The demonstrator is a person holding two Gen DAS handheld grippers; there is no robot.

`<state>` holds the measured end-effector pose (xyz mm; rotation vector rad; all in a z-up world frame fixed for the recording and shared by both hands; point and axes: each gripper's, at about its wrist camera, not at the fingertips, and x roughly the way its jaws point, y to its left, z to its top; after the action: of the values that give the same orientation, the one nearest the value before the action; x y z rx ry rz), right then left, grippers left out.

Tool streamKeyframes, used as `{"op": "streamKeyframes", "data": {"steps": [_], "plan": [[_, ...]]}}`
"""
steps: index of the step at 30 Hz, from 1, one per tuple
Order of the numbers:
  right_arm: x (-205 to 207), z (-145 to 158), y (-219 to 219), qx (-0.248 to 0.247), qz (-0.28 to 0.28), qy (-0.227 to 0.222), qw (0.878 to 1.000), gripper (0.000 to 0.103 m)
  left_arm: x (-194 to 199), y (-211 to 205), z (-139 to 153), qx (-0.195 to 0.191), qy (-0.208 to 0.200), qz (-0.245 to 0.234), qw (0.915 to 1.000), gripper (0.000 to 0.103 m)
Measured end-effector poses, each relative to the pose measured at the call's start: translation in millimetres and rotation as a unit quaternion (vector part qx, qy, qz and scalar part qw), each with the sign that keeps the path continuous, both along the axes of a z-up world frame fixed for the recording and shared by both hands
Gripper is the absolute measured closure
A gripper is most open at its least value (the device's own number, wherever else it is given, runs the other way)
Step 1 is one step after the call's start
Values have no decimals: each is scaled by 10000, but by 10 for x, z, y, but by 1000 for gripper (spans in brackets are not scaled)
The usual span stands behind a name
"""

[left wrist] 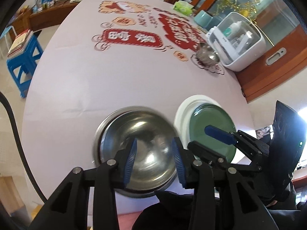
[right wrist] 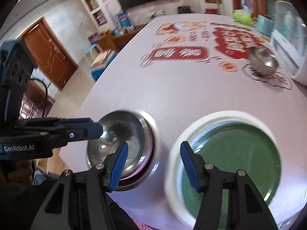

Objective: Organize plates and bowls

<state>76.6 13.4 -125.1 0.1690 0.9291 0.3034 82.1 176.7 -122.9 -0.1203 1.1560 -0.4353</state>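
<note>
The left gripper (left wrist: 155, 161) is hovering over a steel bowl (left wrist: 138, 145), its blue pads apart and pressing on nothing, while the right gripper (right wrist: 153, 166) is hanging with jaws spread and empty above the gap between that bowl and a green plate (right wrist: 236, 161). The bowl is sitting inside a wider steel dish (right wrist: 153, 134) near the table's front edge, shining and throwing back blurred reflections. Just beside it the green plate is lying on a larger white plate (right wrist: 191, 126), whose rim is showing all round. A pale pink tablecloth (left wrist: 115, 80) with red printed signs is covering the table. Far across it a second steel bowl (left wrist: 207, 55) is standing next to a white appliance with a clear lid (left wrist: 238, 42). Beyond the table a blue stool (left wrist: 23, 65) is carrying books, and a brown door (right wrist: 49, 55) is standing shut.
</note>
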Motion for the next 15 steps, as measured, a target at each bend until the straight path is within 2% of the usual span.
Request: {"op": "streamKeyframes", "data": {"steps": [4,8,15], "plan": [[-27,67,-330,44,-395,-122,9991,46,39,-238,44,36,-84,-104,9999,64],[-89,115,-673,120,-778,-243,9966,46,76,-535,73,119,-47,-240,9996,58],[-125,104,-1244,152,-1100,-144,9937,46,110,-1049,137,105,-106,-314,9994,51]]}}
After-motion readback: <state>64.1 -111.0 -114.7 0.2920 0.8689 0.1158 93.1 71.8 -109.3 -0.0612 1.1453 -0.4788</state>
